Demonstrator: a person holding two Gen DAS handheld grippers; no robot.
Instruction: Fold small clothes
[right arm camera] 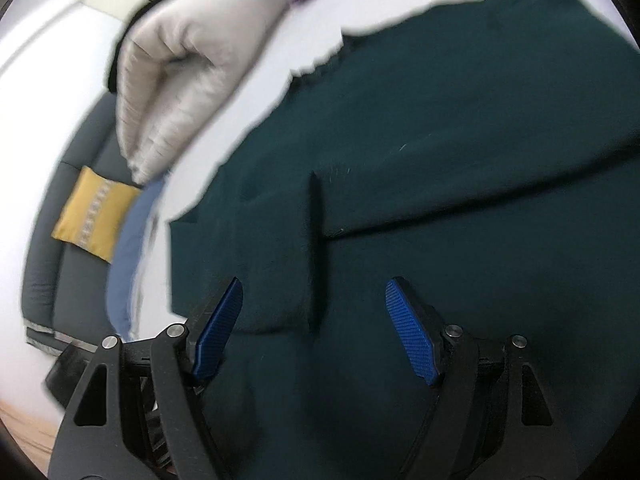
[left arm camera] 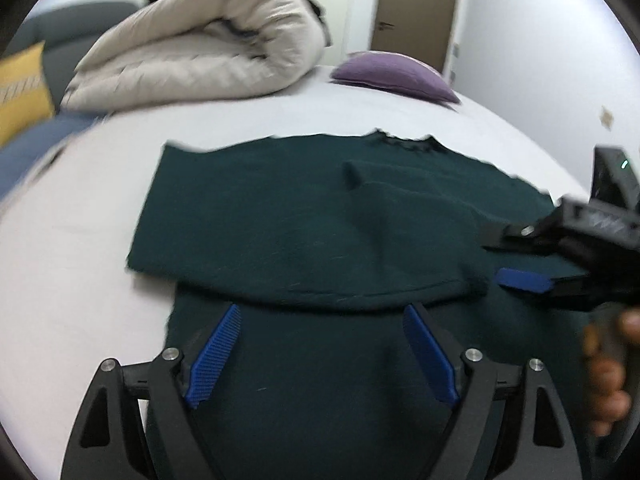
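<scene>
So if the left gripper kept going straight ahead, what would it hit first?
Most likely the dark green garment: the left gripper is open above it, aimed at its folded-over edge, though depth is unclear.

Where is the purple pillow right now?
In the left wrist view, the purple pillow lies at the bed's far side, right of the rolled duvet, beyond the green shirt.

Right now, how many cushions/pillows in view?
2. A purple pillow lies on the bed's far side, right of the rolled white duvet. A yellow cushion sits on the grey sofa beyond the bed. Others could be hidden behind the duvet.
</scene>
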